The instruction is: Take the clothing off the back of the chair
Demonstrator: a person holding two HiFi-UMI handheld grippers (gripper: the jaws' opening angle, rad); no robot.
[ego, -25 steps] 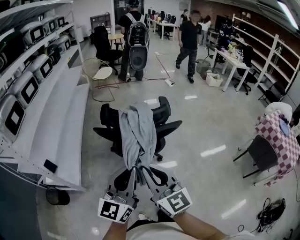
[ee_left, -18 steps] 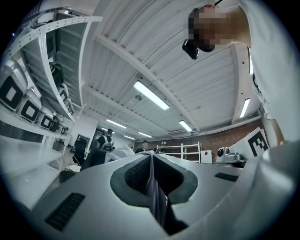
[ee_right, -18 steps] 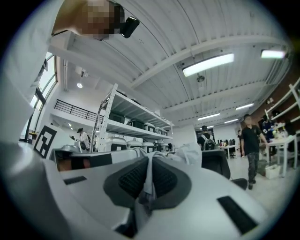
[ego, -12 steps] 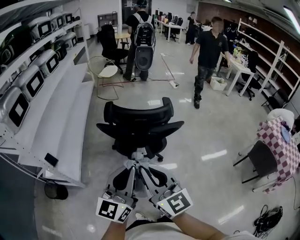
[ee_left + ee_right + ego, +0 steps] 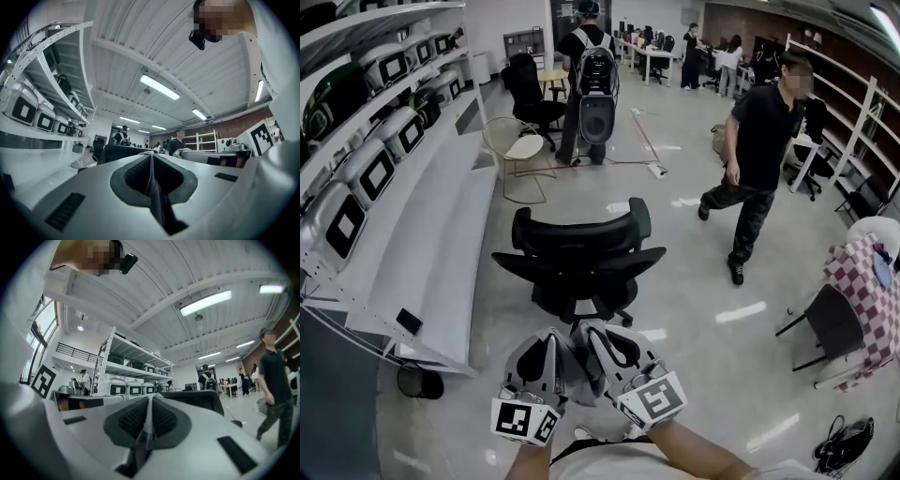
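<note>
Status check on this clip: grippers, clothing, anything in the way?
Both shut on the grey clothing: left gripper, right gripper. Clothing off the chair, back bare. A person walking beyond the chair, not blocking.

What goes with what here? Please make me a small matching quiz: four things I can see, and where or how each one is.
Things:
1. grey clothing
2. black office chair
3. checked cloth
4. person with a backpack

States:
A. draped over furniture at the right edge
B. standing far down the room
C. backrest bare
D. pinched by the left gripper and the right gripper

Pairs: 1-D, 2-C, 3-A, 4-B
</note>
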